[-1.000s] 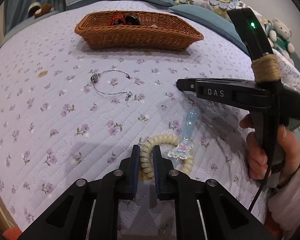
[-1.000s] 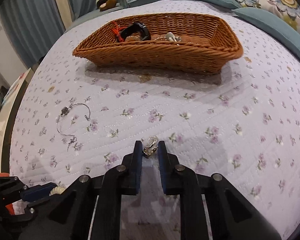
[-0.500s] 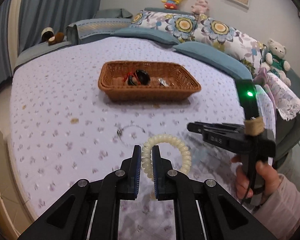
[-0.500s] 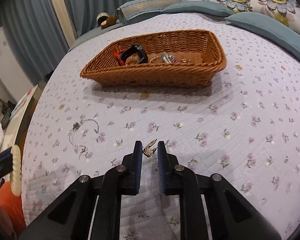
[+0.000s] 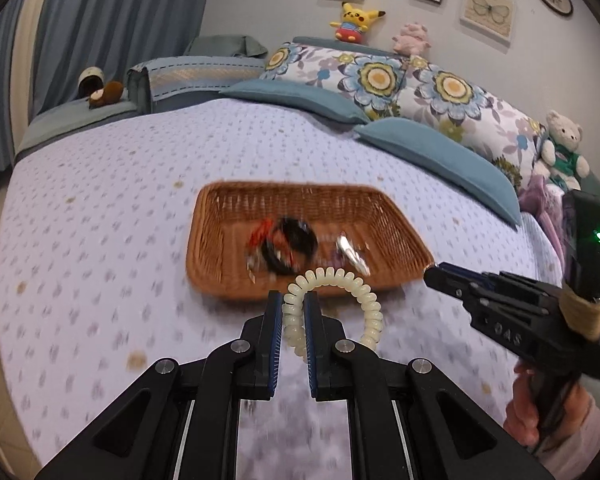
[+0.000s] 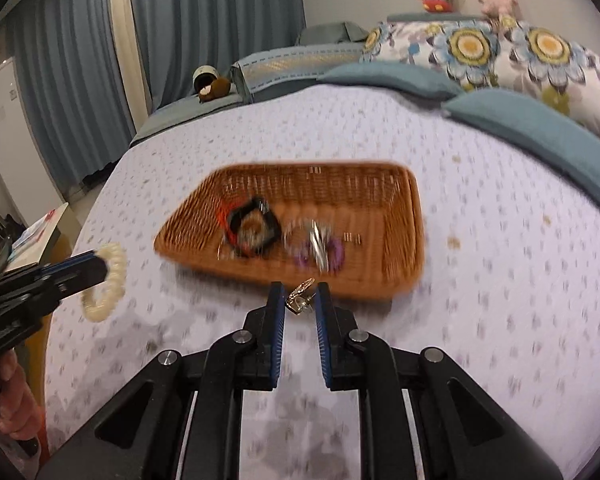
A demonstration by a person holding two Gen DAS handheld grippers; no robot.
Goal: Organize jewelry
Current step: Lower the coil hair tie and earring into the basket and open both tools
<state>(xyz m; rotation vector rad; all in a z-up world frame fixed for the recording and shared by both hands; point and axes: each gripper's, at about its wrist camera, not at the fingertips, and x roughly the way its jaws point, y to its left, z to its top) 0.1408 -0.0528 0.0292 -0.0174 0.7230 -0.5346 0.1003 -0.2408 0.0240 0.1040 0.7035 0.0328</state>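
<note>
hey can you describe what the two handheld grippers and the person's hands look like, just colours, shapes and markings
Both grippers are matte black, with angular linkage arms, silver pivot screws and blue-edged fingers. From the left gripper, the right gripper shows pale lettering on its body, tan cord wound round an upright black module and a green light. The right hand wears a pale pinkish sleeve. The left hand is bare where visible.

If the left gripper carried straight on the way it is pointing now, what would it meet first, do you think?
Probably the wicker basket: its near rim lies just ahead of the left gripper, which is shut on the cream coil bracelet. Depth is hard to judge, so it might instead pass over the rim.
</note>
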